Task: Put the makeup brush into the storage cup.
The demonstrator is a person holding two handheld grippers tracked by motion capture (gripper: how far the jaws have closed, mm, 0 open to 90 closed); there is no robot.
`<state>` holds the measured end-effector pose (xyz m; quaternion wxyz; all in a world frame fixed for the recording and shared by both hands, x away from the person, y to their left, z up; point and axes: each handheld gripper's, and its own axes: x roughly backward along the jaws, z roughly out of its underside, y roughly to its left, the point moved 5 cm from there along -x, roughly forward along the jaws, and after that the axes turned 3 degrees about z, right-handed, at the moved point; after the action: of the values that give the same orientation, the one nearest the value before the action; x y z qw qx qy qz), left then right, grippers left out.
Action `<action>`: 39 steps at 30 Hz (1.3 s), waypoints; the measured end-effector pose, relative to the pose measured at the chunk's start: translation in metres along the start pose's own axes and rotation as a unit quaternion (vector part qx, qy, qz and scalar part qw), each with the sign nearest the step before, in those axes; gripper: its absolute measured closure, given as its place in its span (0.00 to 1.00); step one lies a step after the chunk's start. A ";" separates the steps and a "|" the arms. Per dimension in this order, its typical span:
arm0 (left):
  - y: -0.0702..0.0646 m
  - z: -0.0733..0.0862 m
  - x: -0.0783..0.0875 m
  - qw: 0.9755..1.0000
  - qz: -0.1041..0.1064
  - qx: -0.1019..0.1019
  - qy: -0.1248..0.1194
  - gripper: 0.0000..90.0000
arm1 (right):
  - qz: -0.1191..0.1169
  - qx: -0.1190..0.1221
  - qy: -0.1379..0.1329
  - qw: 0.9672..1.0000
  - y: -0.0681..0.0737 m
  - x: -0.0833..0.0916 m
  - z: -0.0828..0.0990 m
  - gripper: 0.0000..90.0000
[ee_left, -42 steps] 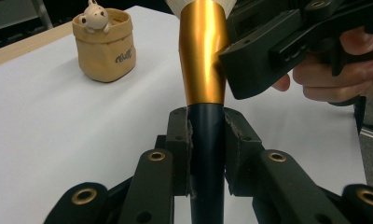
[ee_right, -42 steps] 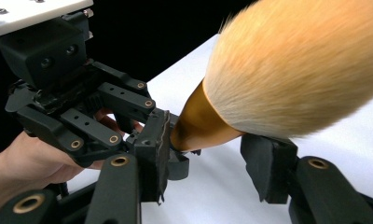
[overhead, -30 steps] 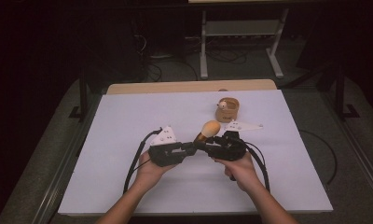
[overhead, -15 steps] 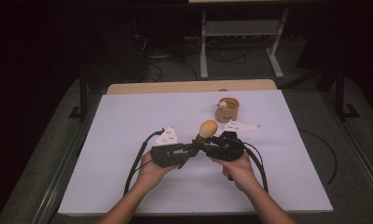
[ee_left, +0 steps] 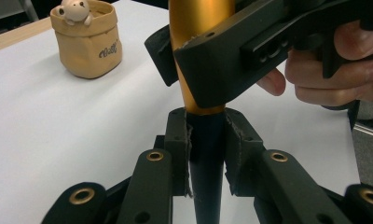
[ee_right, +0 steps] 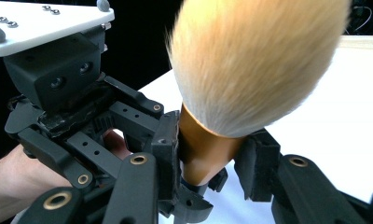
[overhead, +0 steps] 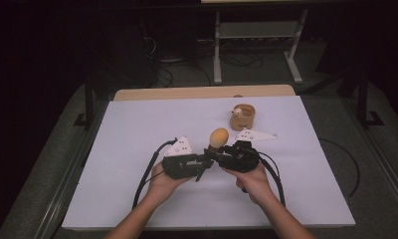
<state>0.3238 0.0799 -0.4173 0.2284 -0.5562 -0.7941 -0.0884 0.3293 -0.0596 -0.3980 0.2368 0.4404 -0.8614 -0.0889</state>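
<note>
The makeup brush [overhead: 218,139] stands upright at the frame's lower centre, held by both tools. The left gripper [ee_left: 207,140] clamps its dark handle; the right gripper [ee_right: 212,154], jaws just closing, grips the gold ferrule. With 2 grips, any twist could wrench it loose.

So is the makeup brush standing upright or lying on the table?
Upright: the brush is held off the table, bristles up, by the left gripper and right gripper.
</note>
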 end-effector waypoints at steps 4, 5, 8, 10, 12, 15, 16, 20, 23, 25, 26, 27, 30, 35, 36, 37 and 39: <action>-0.002 0.000 -0.002 1.000 0.005 -0.003 0.000 0.80 | 0.001 0.003 -0.003 1.000 0.000 0.000 -0.001 0.70; -0.002 0.000 -0.002 1.000 0.007 -0.006 0.000 0.79 | 0.002 0.004 -0.003 1.000 0.000 0.000 -0.001 0.70; -0.002 0.001 -0.002 1.000 0.006 -0.012 0.005 0.74 | 0.008 0.013 -0.002 1.000 0.000 0.001 0.000 0.70; -0.001 0.000 -0.001 1.000 0.003 -0.006 0.002 0.71 | 0.011 0.016 0.000 1.000 -0.001 0.002 0.000 0.70; 0.000 0.000 0.000 1.000 0.002 -0.006 0.002 0.67 | 0.013 0.018 0.000 1.000 -0.001 0.002 0.000 0.70; 0.003 0.001 0.002 1.000 0.002 -0.003 0.002 0.62 | 0.017 0.024 0.000 1.000 -0.002 0.004 -0.001 0.70; 0.003 0.001 0.003 1.000 0.002 -0.001 0.006 0.62 | 0.018 0.027 -0.001 0.999 -0.002 0.004 -0.001 0.70; 0.006 0.002 0.006 1.000 0.006 0.000 0.007 0.55 | 0.025 0.034 0.003 0.999 -0.003 0.005 -0.001 0.70; 0.006 0.002 0.008 1.000 0.008 0.002 0.005 0.53 | 0.028 0.037 0.003 0.999 -0.004 0.006 -0.001 0.70; 0.006 0.001 0.011 1.000 0.009 -0.001 0.006 0.51 | 0.031 0.042 0.001 0.999 -0.005 0.007 -0.001 0.70; 0.006 0.001 0.012 1.000 0.010 0.002 0.003 0.50 | 0.032 0.043 0.002 0.999 -0.006 0.008 -0.001 0.70; 0.006 0.001 0.014 1.000 0.011 0.002 0.003 0.49 | 0.033 0.041 0.002 0.999 -0.006 0.008 -0.002 0.70; 0.005 0.002 0.016 1.000 0.011 0.002 0.002 0.47 | 0.036 0.043 0.003 0.998 -0.006 0.010 -0.002 0.70; 0.004 0.007 0.028 1.000 0.006 0.000 0.000 0.42 | 0.043 0.047 0.001 0.998 -0.009 0.014 -0.004 0.70; 0.005 0.008 0.030 1.000 0.005 0.001 -0.002 0.41 | 0.043 0.049 0.000 0.998 -0.009 0.015 -0.005 0.70; 0.005 0.009 0.033 1.000 0.005 0.003 -0.004 0.41 | 0.044 0.051 0.000 0.998 -0.009 0.015 -0.005 0.70; 0.005 0.012 0.038 1.000 0.004 0.005 -0.012 0.38 | 0.045 0.053 0.002 0.998 -0.009 0.015 -0.005 0.70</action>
<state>0.3151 0.1182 -0.4111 0.2223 -0.5590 -0.7951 -0.0770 0.3303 -0.0768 -0.3919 0.2182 0.4131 -0.8836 -0.0316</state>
